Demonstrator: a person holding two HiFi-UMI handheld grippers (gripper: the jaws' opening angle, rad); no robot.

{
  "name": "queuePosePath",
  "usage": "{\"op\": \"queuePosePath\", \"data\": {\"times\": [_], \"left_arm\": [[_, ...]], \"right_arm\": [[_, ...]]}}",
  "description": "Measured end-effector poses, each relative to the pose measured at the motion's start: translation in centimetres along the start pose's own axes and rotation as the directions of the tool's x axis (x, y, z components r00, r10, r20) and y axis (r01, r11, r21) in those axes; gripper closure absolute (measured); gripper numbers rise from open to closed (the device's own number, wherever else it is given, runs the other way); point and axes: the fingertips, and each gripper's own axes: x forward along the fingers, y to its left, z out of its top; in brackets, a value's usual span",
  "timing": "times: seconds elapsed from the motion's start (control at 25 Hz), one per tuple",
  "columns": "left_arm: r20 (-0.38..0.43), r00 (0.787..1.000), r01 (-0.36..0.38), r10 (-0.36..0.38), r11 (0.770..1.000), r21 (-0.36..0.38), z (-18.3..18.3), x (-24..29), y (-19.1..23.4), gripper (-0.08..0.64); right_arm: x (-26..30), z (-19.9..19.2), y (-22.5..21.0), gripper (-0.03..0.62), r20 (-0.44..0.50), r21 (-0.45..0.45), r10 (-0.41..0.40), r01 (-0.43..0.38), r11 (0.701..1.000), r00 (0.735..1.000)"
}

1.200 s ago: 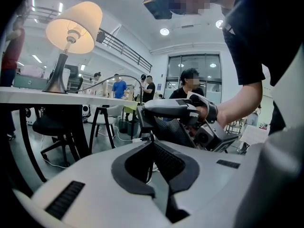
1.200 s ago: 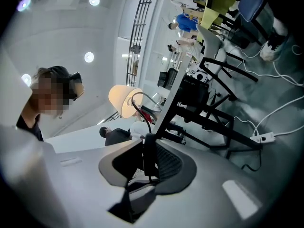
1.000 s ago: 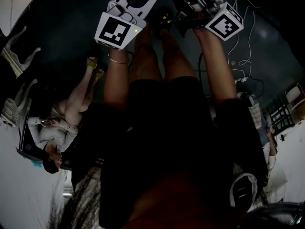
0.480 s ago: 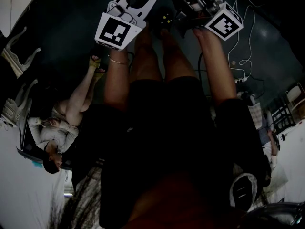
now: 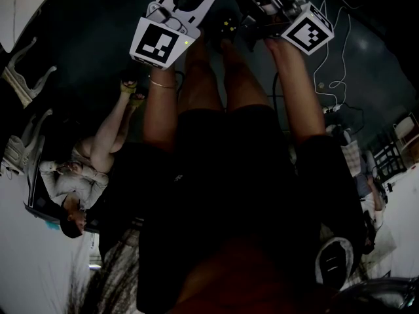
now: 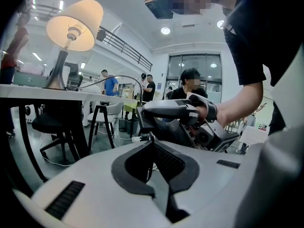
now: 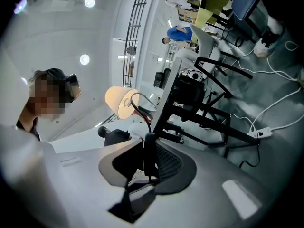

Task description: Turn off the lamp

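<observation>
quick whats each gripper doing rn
left gripper: fingers closed on the cord
right gripper: fingers closed on the cord's switch

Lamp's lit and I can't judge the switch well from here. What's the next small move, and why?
Probably squeeze the right gripper a touch tighter. Its jaws appear to sit on the black inline switch on the cord, yet the lamp glows, so the button likely isn't pressed through. Keep the left gripper steady by the cord.
</observation>
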Motion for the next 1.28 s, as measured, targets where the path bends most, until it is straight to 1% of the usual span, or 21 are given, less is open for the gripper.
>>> {"op": "queuePosePath", "data": {"times": [0.08, 0.2, 0.24, 0.36, 0.72, 0.84, 0.92, 1.04, 1.28], "left_arm": [[-0.002, 1.000, 0.001, -0.001, 1.000, 0.006, 0.14, 0.02, -0.01, 0.548], [-0.021, 1.000, 0.012, -0.011, 0.999, 0.045, -0.08, -0.02, -0.06, 0.548], [-0.021, 1.000, 0.012, -0.011, 0.999, 0.046, -0.05, -0.01, -0.06, 0.548], [-0.004, 1.000, 0.016, -0.016, 1.000, 0.017, 0.39, 0.09, -0.21, 0.548], [-0.006, 1.000, 0.024, -0.023, 1.000, 0.015, 0.25, 0.06, -0.25, 0.548], [0.000, 1.000, 0.007, -0.007, 1.000, -0.009, 0.13, 0.11, -0.13, 0.548], [-0.001, 1.000, 0.003, -0.003, 1.000, -0.004, 0.25, 0.16, -0.09, 0.548], [-0.005, 1.000, 0.016, -0.016, 1.000, 0.008, 0.35, 0.18, -0.22, 0.548], [0.001, 1.000, 0.019, -0.019, 1.000, -0.001, 0.16, 0.12, -0.11, 0.548]], "right_arm": [[0.04, 0.05, 0.06, 0.518, 0.001, -0.002, 0.002, -0.002, 1.000, 1.000], [0.17, 0.17, 0.29, 0.518, 0.000, -0.014, 0.008, -0.008, 1.000, 1.000], [0.14, 0.15, 0.26, 0.518, 0.000, -0.013, 0.006, -0.006, 1.000, 1.000], [0.00, 0.10, 0.11, 0.518, 0.001, -0.006, 0.000, 0.000, 1.000, 1.000], [0.06, 0.13, 0.12, 0.518, 0.004, -0.006, -0.002, 0.002, 1.000, 1.000], [0.01, 0.14, 0.05, 0.519, 0.006, -0.001, -0.006, 0.006, 1.000, 1.000], [-0.02, 0.14, 0.00, 0.519, 0.006, 0.001, -0.007, 0.007, 1.000, 1.000], [-0.06, 0.18, -0.01, 0.520, 0.009, 0.000, -0.006, 0.006, 1.000, 1.000], [-0.03, 0.25, -0.05, 0.528, 0.017, 0.006, -0.005, 0.005, 1.000, 1.000]]}}
